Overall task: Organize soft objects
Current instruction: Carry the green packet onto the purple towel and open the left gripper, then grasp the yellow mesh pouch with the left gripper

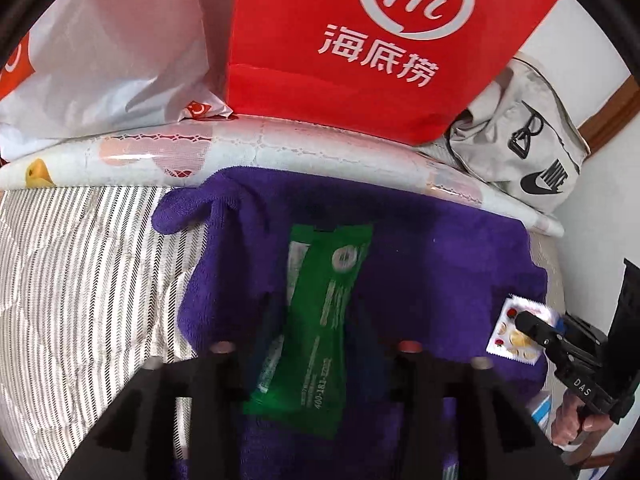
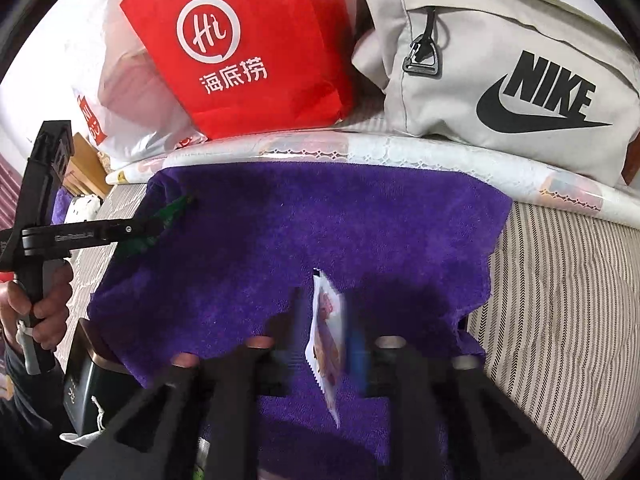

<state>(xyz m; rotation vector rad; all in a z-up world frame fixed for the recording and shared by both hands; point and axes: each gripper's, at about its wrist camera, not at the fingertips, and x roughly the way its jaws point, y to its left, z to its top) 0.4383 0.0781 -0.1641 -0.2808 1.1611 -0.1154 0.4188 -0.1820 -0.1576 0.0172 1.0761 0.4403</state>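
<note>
Right now your left gripper [image 1: 312, 344] has its jaws parted around the green packet [image 1: 316, 312], lengthwise between them, on the purple towel [image 1: 420, 248]. Your right gripper [image 2: 320, 344], also released, straddles the white packet [image 2: 326, 344]. Beyond stands a red bag [image 1: 380, 40].

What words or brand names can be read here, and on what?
"Hi" and "海底捞": red bag.
"NIKE": grey backpack.
"DAS": right tongs, on the body.
Green packet: print blurred, unreadable.
White snack packet: no readable text.
</note>
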